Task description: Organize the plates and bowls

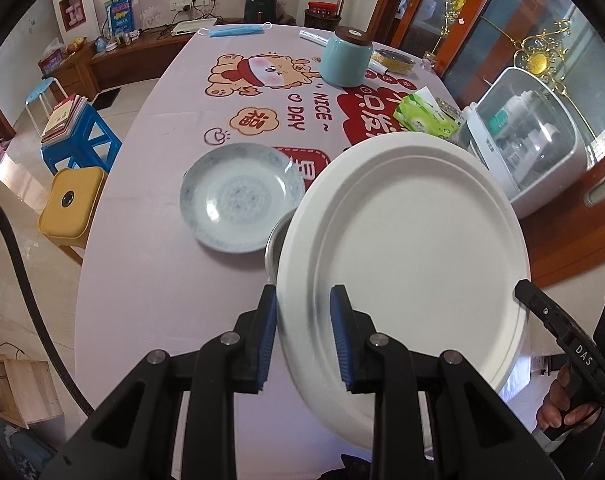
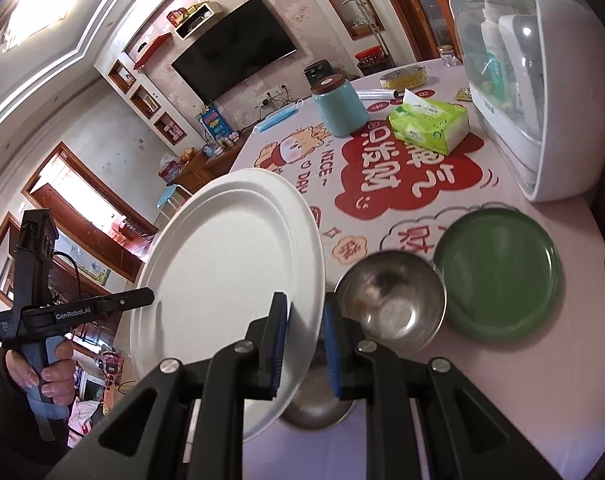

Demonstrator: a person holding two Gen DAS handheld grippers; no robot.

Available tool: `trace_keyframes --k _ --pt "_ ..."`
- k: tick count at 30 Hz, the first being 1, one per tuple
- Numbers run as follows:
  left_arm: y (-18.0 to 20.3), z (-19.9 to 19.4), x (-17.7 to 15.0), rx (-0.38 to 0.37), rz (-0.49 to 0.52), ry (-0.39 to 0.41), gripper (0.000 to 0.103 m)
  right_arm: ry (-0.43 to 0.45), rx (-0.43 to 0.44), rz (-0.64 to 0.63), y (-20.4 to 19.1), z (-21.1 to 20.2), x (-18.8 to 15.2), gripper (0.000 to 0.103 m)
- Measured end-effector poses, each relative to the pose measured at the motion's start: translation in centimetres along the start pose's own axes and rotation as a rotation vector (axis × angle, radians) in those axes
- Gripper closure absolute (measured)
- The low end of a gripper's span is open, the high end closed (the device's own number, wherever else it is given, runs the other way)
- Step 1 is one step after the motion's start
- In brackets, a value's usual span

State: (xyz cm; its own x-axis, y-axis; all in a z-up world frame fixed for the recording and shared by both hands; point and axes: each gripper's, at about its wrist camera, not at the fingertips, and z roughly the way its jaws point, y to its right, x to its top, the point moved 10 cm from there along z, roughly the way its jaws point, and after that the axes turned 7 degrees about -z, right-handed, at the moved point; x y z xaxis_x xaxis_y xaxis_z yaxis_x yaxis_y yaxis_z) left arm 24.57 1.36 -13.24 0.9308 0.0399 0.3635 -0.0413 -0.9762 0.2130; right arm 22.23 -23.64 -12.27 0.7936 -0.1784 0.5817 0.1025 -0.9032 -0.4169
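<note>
A large white plate point(image 1: 406, 264) hangs tilted above the table, held at two opposite rims. My left gripper point(image 1: 304, 336) is shut on its near-left rim. My right gripper point(image 2: 304, 344) is shut on the other rim of the white plate point(image 2: 230, 272). A blue-patterned ceramic plate point(image 1: 242, 198) lies on the tablecloth to the left. Below the right gripper sits a steel bowl point(image 2: 394, 296), and a second steel bowl point(image 2: 318, 404) shows beneath the white plate's edge. A green plate point(image 2: 498, 276) lies beside the first bowl, touching it.
A teal canister point(image 1: 344, 58), a green tissue pack point(image 1: 426, 114) and a white dome-lidded box point(image 1: 534, 136) stand toward the table's far right. A blue face mask point(image 1: 234, 31) lies at the far edge. Blue and yellow stools point(image 1: 78, 148) stand left of the table.
</note>
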Motion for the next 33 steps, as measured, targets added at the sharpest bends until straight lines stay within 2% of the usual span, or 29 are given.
trace_keyframes --k 16,33 --pt "-6.6 -1.9 -8.5 -0.026 -0.064 -0.014 0.078 -0.07 -0.015 -0.024 -5.9 -1.2 -8.1 0.085" --pt "-12.5 0.8 -15.7 0.017 -0.121 -0.079 0.077 -0.204 -0.011 -0.037 -8.6 2.1 -15.5 0.085"
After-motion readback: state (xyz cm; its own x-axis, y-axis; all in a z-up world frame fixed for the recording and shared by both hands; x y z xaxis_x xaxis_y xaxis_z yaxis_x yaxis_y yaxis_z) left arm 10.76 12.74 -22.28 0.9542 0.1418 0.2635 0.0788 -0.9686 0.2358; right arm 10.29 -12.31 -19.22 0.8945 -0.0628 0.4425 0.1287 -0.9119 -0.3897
